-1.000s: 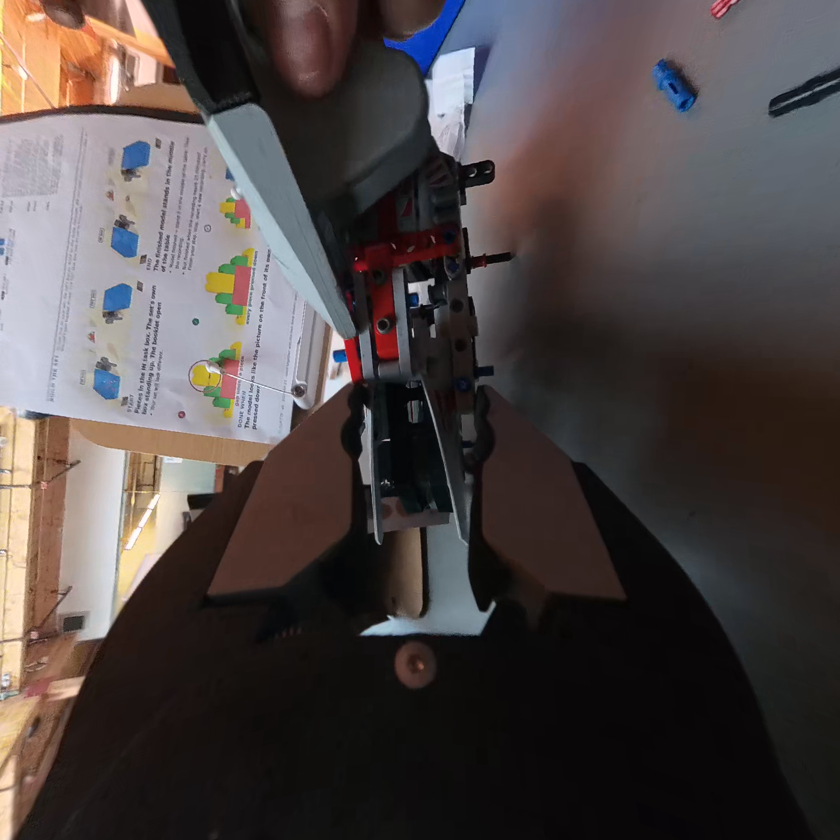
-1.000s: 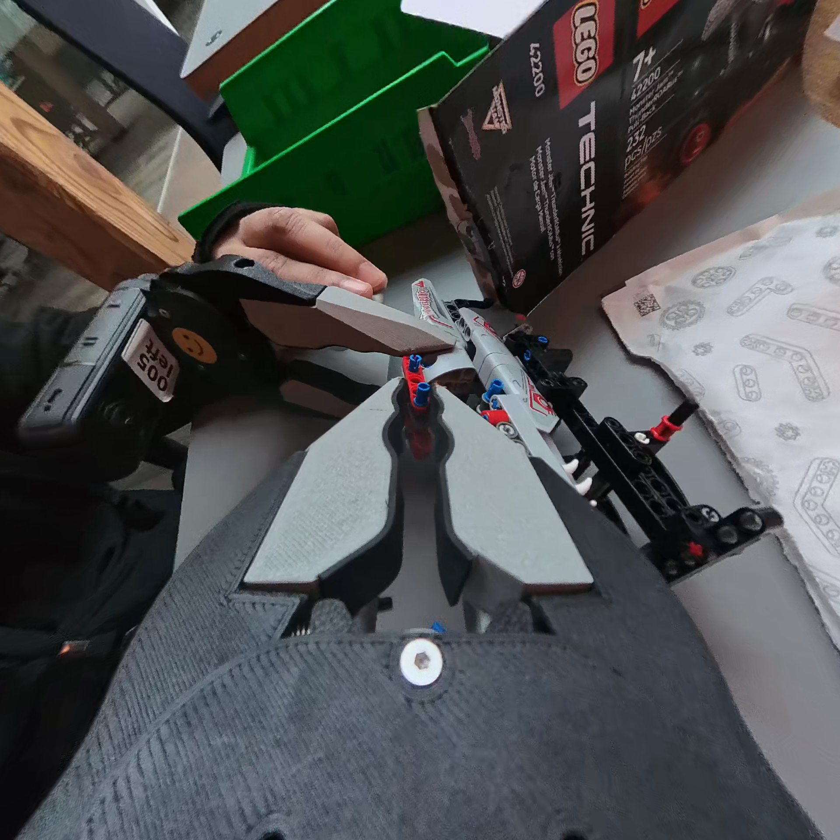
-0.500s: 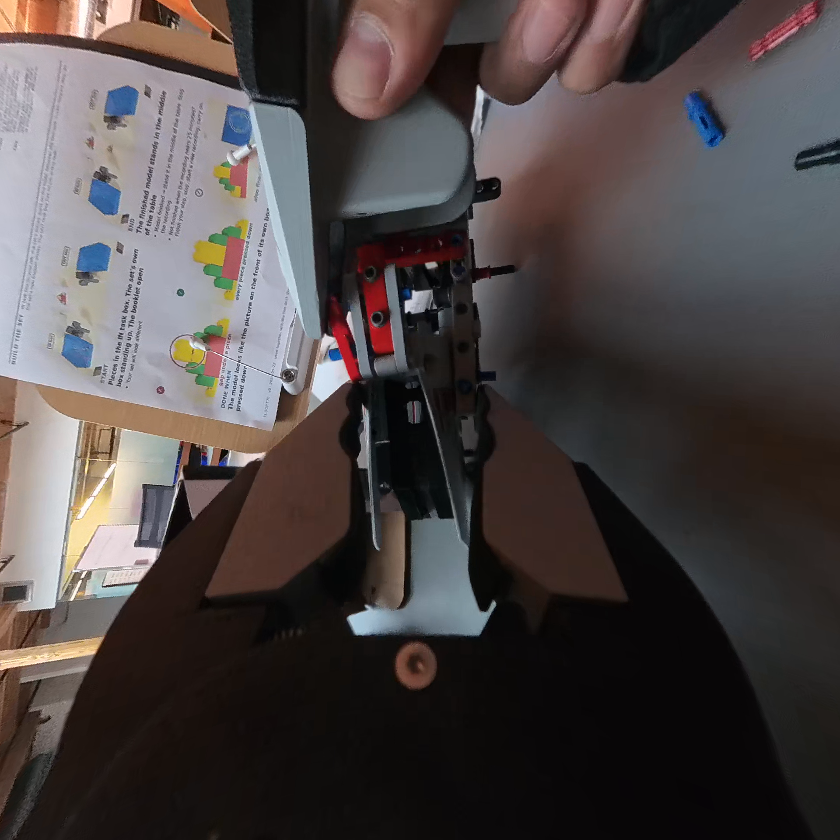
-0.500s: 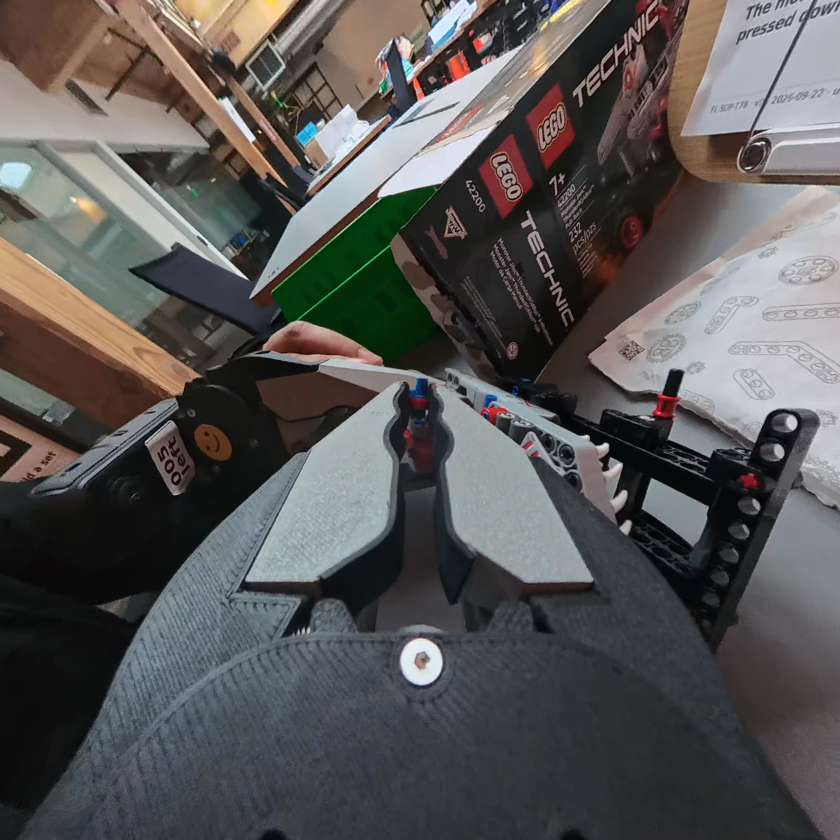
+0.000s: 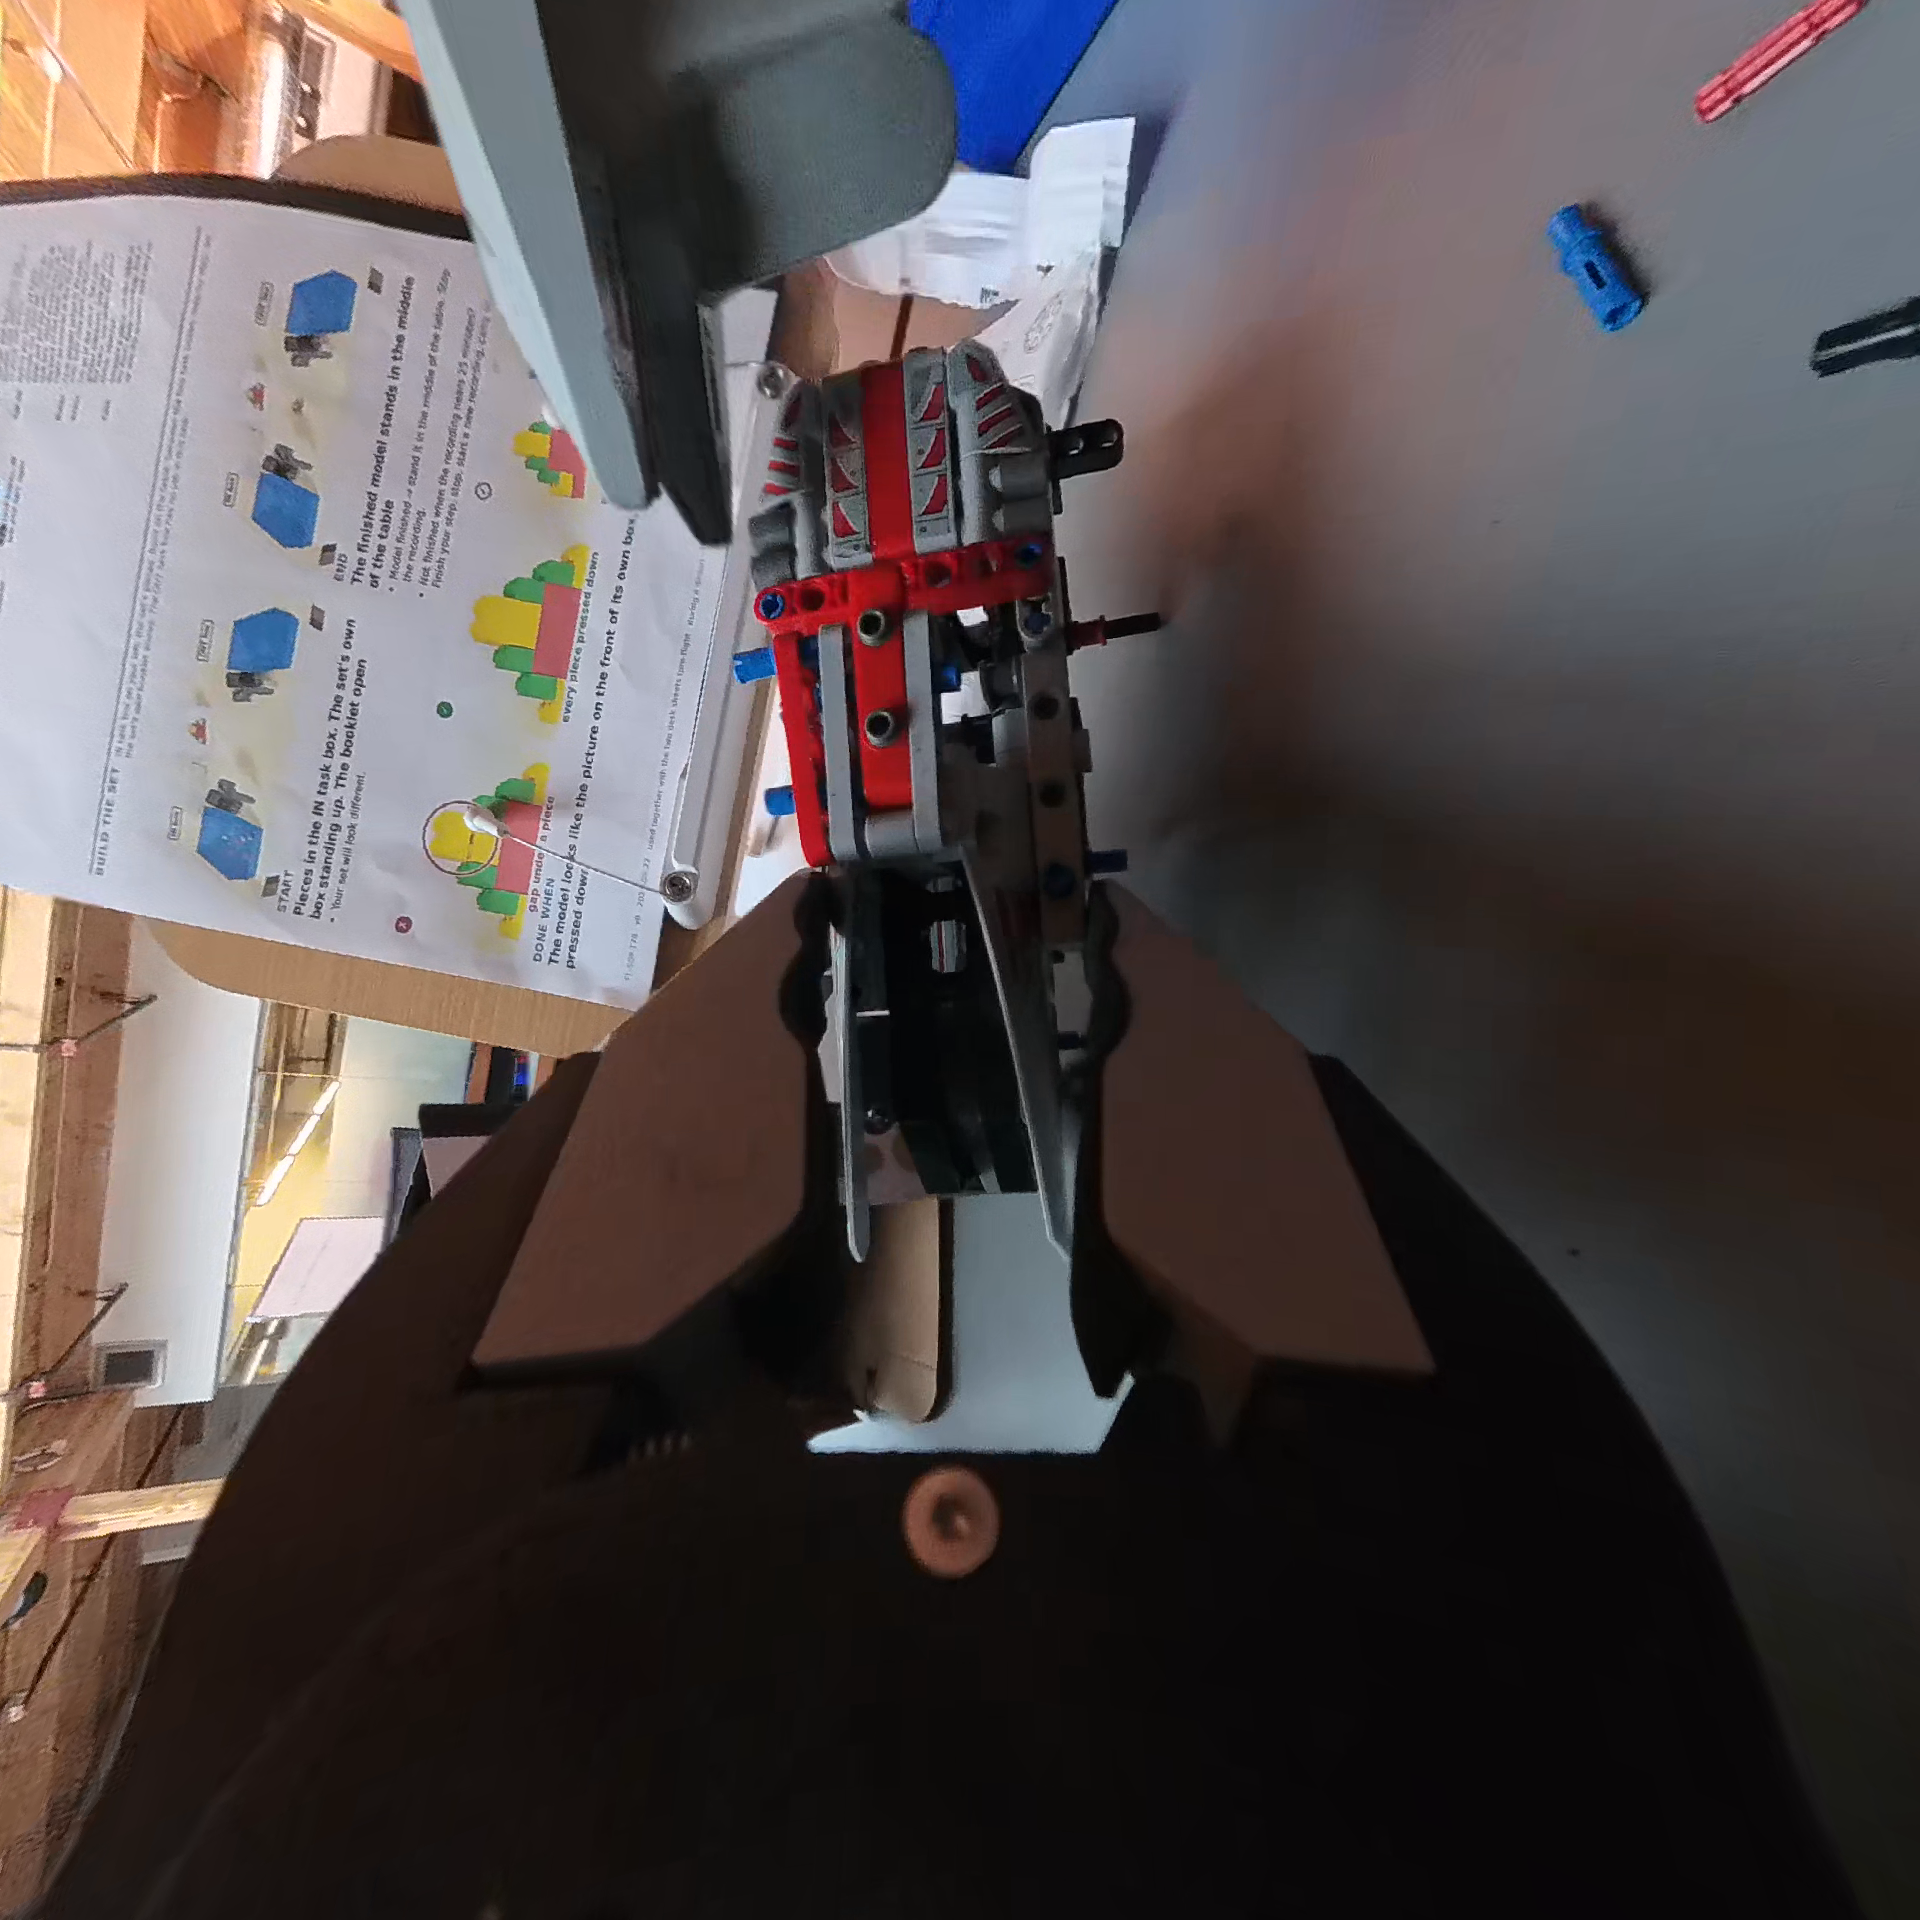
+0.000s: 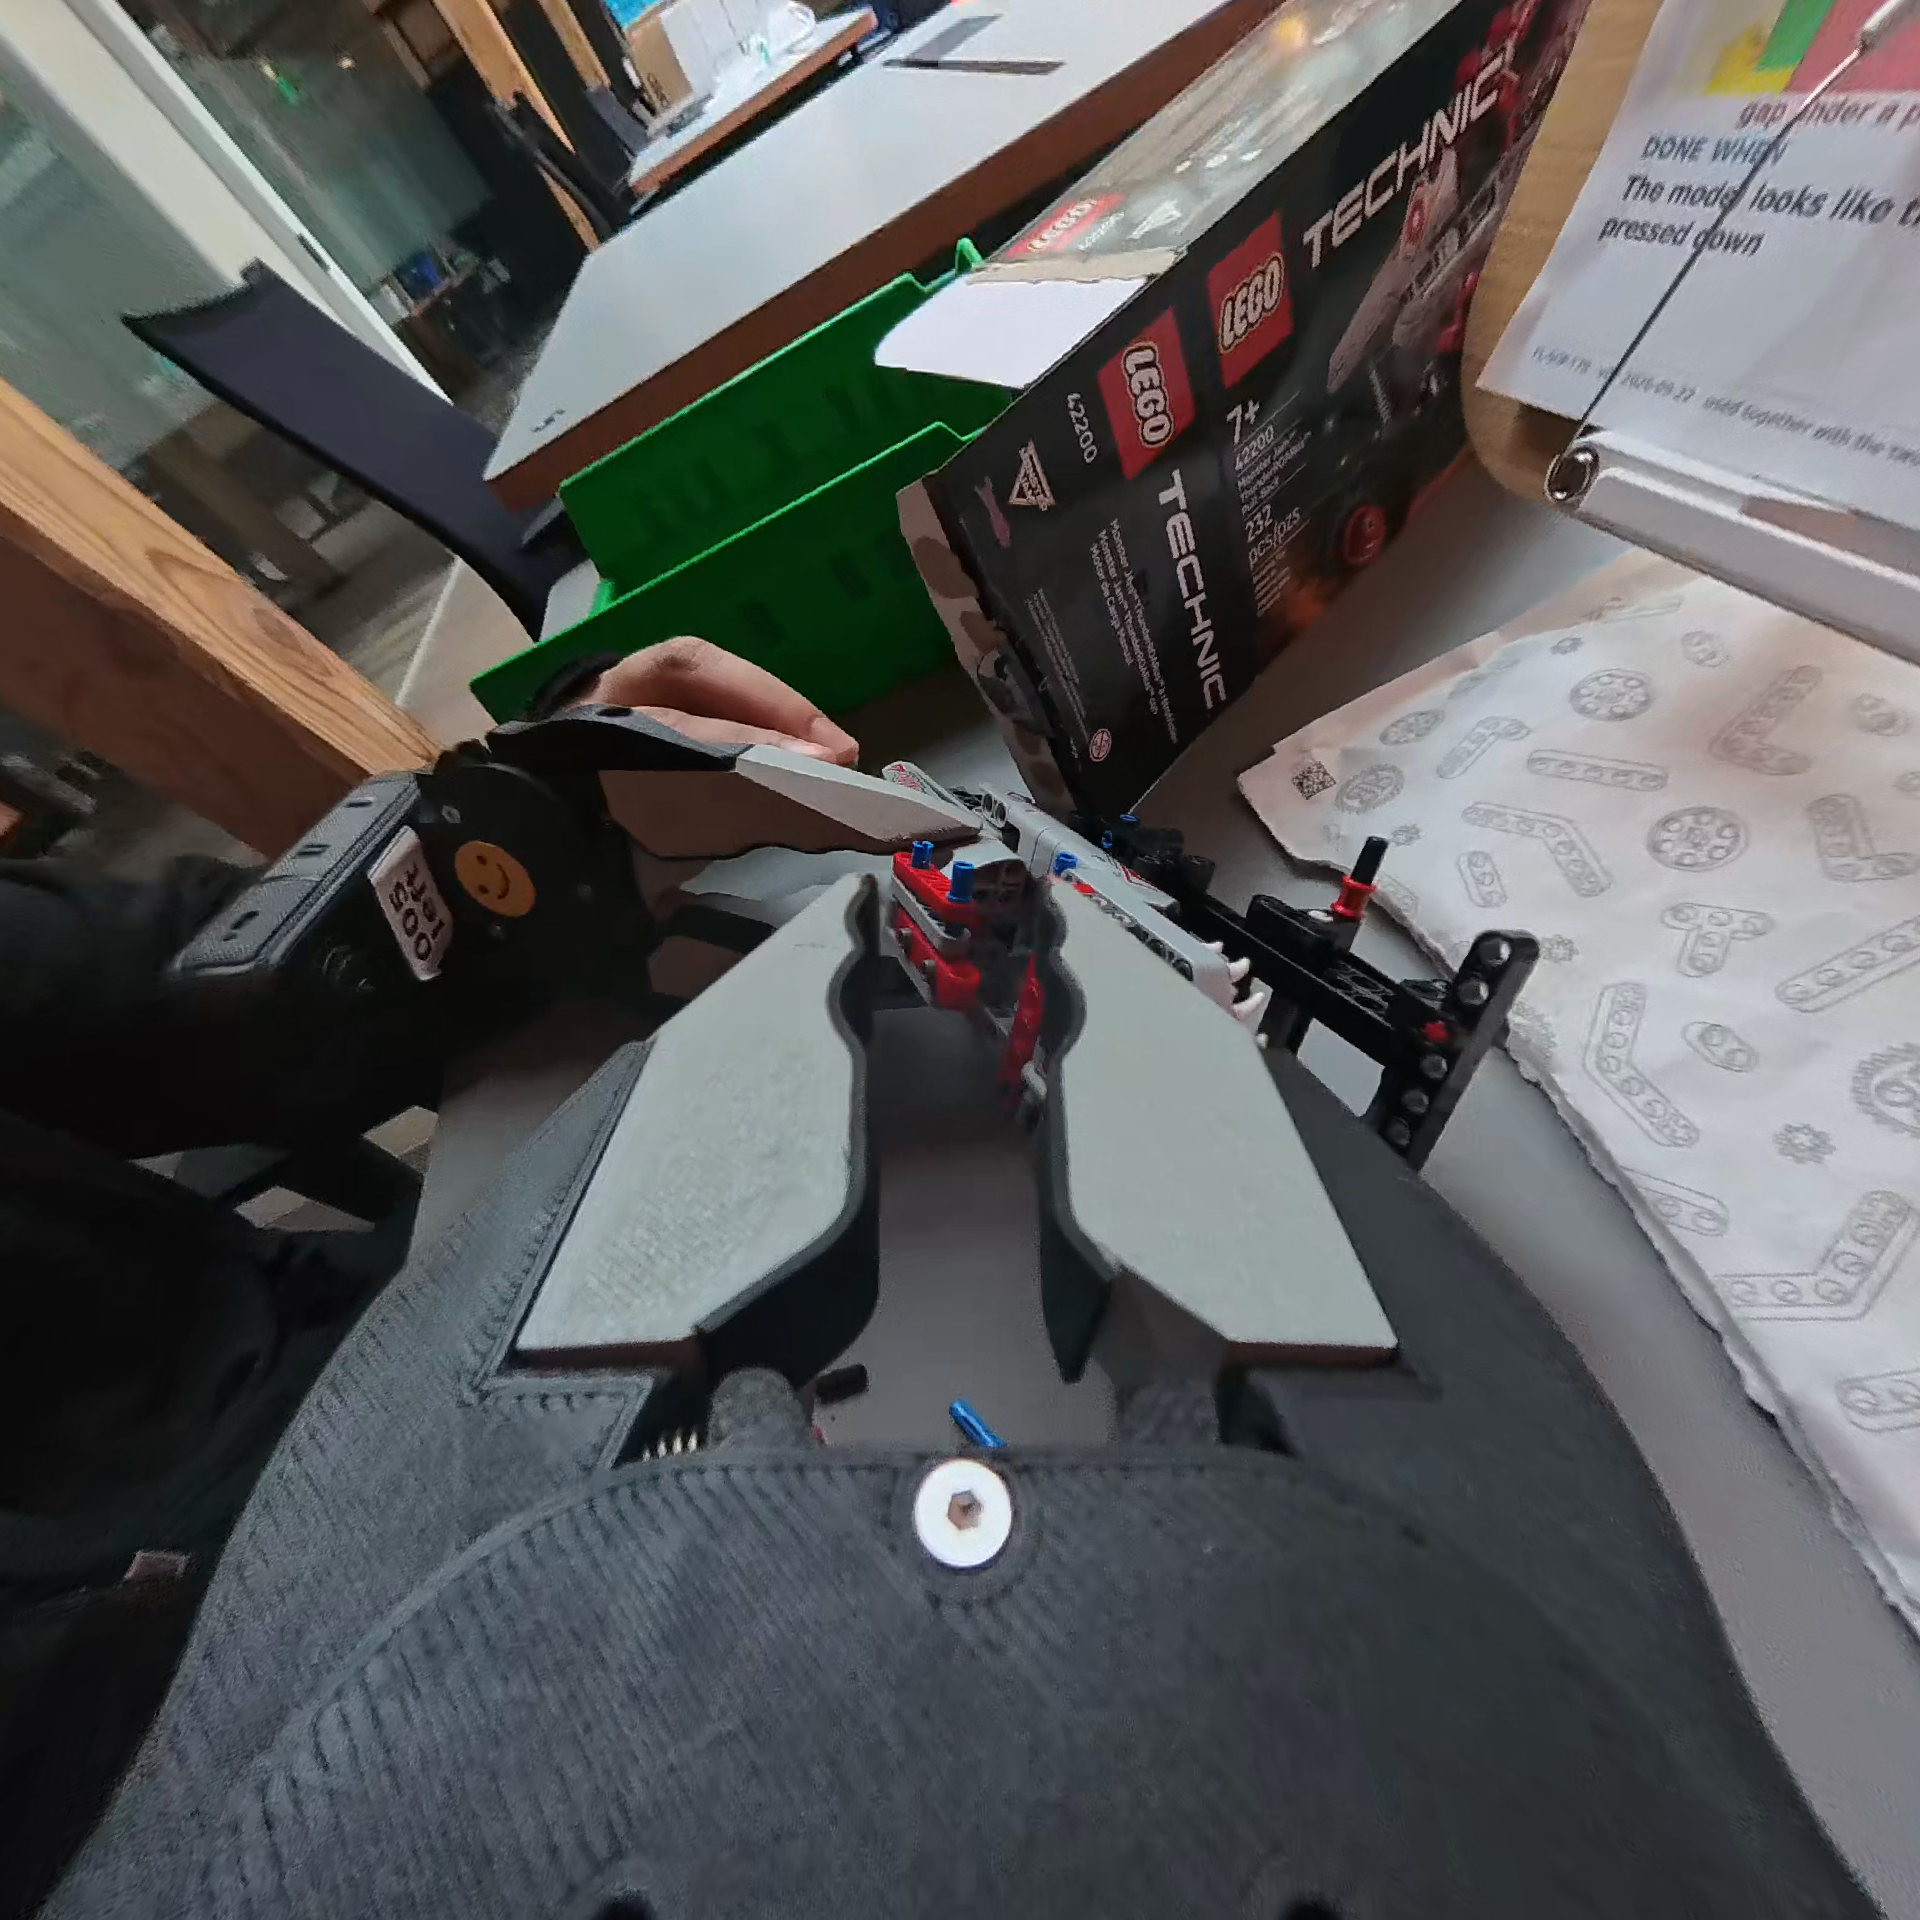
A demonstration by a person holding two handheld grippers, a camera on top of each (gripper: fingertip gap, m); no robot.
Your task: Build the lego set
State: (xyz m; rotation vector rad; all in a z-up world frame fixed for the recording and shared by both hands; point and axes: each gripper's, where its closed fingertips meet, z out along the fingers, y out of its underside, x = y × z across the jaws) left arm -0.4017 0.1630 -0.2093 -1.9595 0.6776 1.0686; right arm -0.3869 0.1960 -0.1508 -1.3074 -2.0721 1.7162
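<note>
The Lego model (image 5: 914, 623), a grey, red and black truck body, is clamped between the fingers of my left gripper (image 5: 951, 935), which is shut on its rear end just above the grey table. In the right wrist view the model (image 6: 1132, 904) lies low over the table with its black chassis (image 6: 1351, 977) reaching right. My right gripper (image 6: 956, 925) is open, its fingers either side of the model's red front part (image 6: 935, 935). It also shows in the left wrist view (image 5: 675, 208), up left of the model and apart from it. A hand holds the left gripper (image 6: 862, 810).
The black Lego box (image 6: 1195, 468) and green bins (image 6: 748, 540) stand behind the model. A printed paper bag (image 6: 1662, 883) lies on the right. An instruction sheet (image 5: 312, 571) stands on a holder. Loose parts lie on the table: a blue pin (image 5: 1595, 270), a red beam (image 5: 1766, 52), a black piece (image 5: 1870, 343). The grippers' ends are close to 7 centimetres from one another.
My right gripper was shut on the model's red front part and has opened and drawn back from it. My left gripper keeps its hold on the model.
</note>
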